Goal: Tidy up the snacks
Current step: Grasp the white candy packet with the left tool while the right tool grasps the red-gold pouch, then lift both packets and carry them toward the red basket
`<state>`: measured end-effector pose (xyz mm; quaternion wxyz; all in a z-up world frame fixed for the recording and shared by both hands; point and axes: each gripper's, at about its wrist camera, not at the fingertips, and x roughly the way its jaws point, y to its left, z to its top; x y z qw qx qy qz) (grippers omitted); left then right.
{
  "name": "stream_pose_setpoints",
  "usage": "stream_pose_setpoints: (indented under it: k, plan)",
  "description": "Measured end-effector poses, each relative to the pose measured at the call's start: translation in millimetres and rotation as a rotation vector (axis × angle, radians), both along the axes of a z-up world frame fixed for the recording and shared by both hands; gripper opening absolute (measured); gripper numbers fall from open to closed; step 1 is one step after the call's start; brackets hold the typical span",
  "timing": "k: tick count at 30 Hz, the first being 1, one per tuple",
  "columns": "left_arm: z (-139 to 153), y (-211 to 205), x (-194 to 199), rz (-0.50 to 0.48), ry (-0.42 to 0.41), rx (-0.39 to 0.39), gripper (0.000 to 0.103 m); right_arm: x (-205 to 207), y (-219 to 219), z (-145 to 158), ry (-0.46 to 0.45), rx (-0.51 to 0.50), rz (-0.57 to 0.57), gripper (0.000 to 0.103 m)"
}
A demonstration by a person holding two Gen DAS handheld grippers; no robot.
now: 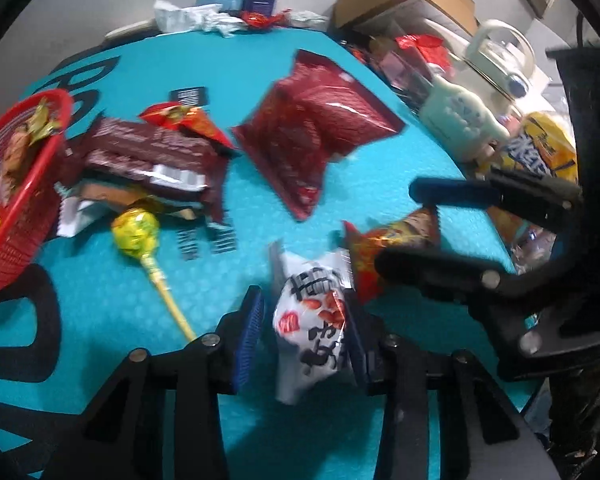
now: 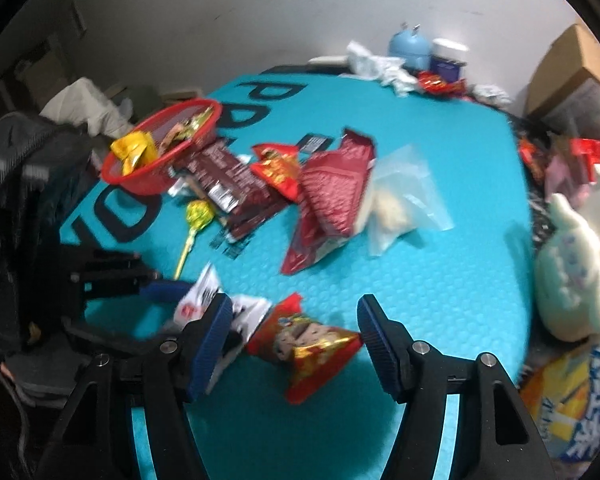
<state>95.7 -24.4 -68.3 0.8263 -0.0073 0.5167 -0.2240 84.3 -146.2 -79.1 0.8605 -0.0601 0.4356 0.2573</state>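
So the left gripper [image 1: 306, 320] has the small white snack packet [image 1: 312, 320] between its fingers. The pads look to be pressing the wrapper from both sides, low over the teal tabletop [image 1: 220, 60], though the picture is a bit smeared, so I wouldn't swear how firm that pinch is.

The right gripper [image 2: 296, 332] has its fingers spread wide around the red and gold snack pouch [image 2: 304, 348], and neither pad touches it. That pouch lies flat on the tabletop just beside the white packet.

How this stuff will handle, my guess: both are light, puffy foil or plastic bags, crinkly and a bit slippery, with air inside, so they squash instead of resisting. Whatever's in them is probably crushable. I'd grab by the crimped end seam or a flat edge rather than the fat middle. The seam is stiffer and won't squirt out of the pads.

The red mesh basket [image 1: 24, 184] sits at the far left of the pile and already has a few wrappers in it, so it looks like the likely drop spot. Between here and there lie the brown chocolate packs [image 1: 152, 160], a yellow lollipop [image 1: 140, 232] and a big dark red bag [image 1: 316, 128].
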Motion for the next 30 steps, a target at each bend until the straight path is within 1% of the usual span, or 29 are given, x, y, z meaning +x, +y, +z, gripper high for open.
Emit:
stream_pose_setpoints:
  k: [2,4,6,8,10,12,14,17,20,21,22,23,26,30]
  plan:
    - [1,8,0,0.016,-0.002,0.005,0.037,0,4,-6,0.003,-0.037,0.016,0.065]
    - [1,13,0,0.023,-0.005,0.009,0.037,-2,8,-12,0.012,-0.069,0.029,0.061]
    - [1,15,0,0.022,-0.008,0.012,0.037,-3,10,-18,0.024,-0.106,0.028,0.052]
    - [1,15,-2,0.016,-0.015,0.02,0.037,-5,10,-23,0.034,-0.12,0.031,0.044]
    - [1,15,-4,0.007,-0.02,0.03,0.037,-7,10,-27,0.035,-0.127,0.024,0.04]
    - [1,12,-6,-0.005,-0.023,0.048,0.037,-11,8,-28,0.027,-0.126,0.008,0.035]
    - [0,5,-4,-0.01,-0.027,0.065,0.037,-13,6,-28,0.021,-0.121,-0.002,0.032]
    - [-1,-3,-4,-0.024,-0.043,0.093,0.037,-19,2,-28,0.02,-0.103,-0.026,0.032]
    - [-2,-10,-2,-0.033,-0.068,0.098,0.037,-23,0,-29,0.011,-0.1,-0.053,0.031]
    - [-2,-10,-4,-0.032,-0.079,0.103,0.036,-24,-1,-28,0.009,-0.095,-0.063,0.031]
    - [-2,-10,-5,-0.029,-0.086,0.11,0.032,-25,-2,-28,0.007,-0.091,-0.075,0.031]
    - [-1,-10,-6,-0.027,-0.092,0.117,0.032,-25,-4,-28,0.002,-0.087,-0.09,0.031]
    - [-1,-9,-7,-0.029,-0.078,0.096,0.03,-25,-12,-26,-0.013,-0.081,-0.139,0.031]
    - [1,-9,-12,-0.038,-0.063,0.062,0.03,-27,-19,-24,-0.012,-0.052,-0.161,0.031]
